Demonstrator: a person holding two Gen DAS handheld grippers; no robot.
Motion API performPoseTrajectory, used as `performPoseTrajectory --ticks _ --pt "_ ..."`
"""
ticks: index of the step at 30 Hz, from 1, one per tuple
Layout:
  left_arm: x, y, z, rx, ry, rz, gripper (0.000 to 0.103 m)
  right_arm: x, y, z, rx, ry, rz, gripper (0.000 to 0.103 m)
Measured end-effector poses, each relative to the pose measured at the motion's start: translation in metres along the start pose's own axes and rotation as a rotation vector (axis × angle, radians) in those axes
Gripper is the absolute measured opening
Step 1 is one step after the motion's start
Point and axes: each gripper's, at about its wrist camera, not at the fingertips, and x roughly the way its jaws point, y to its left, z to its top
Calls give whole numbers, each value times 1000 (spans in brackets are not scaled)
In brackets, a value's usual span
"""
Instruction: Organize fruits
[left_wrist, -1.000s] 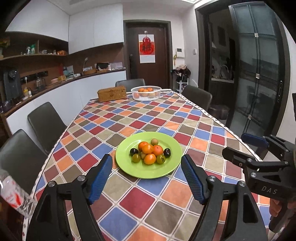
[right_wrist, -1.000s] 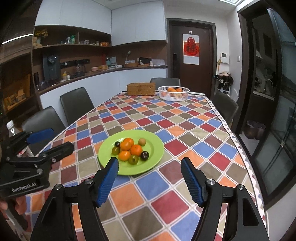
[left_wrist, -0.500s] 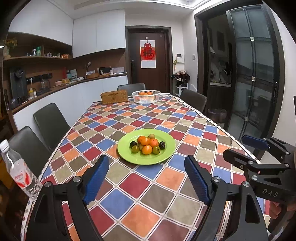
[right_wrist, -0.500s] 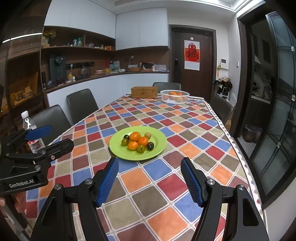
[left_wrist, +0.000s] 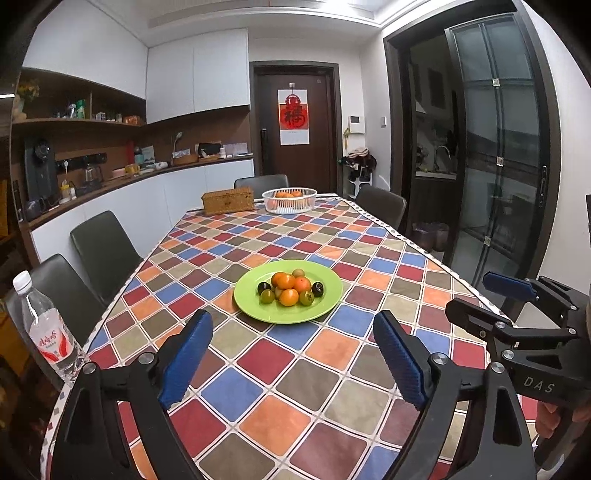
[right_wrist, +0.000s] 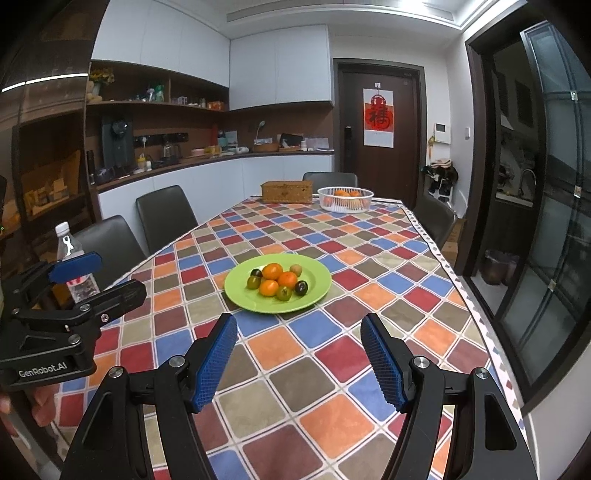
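Observation:
A green plate (left_wrist: 325, 295) (right_wrist: 314, 291) sits mid-table with a pile of small fruits (left_wrist: 290, 290) (right_wrist: 277, 282): orange, green and dark ones. A white basket (left_wrist: 290, 201) (right_wrist: 345, 199) with oranges stands at the table's far end. My left gripper (left_wrist: 291, 363) is open and empty, held above the near table edge, well short of the plate. My right gripper (right_wrist: 299, 365) is open and empty, likewise short of the plate. Each gripper shows in the other's view, the right one at the right edge (left_wrist: 517, 325), the left one at the left edge (right_wrist: 74, 288).
A wicker box (left_wrist: 227, 201) sits beside the basket. A water bottle (left_wrist: 46, 328) stands at the table's near left corner. Dark chairs (left_wrist: 103, 247) line the left side and far end. A glass sliding door (left_wrist: 498, 147) is on the right.
Both grippers have pulled back and risen from the plate, which now looks smaller and farther. The water bottle has come into view. Jaws stay open.

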Motion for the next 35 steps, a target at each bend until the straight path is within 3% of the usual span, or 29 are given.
performPoseTrajectory --ticks 7,14,35 --pt "-6 -2 -5 -9 6 2 92 -5 2 -3 -1 -5 -2 70" --pt "-12 -3 -8 -14 6 0 103 -6 3 -4 0 -5 -1 70" --pt "-15 -9 -15 -3 7 19 103 -18 5 -23 8 7 -6 70"
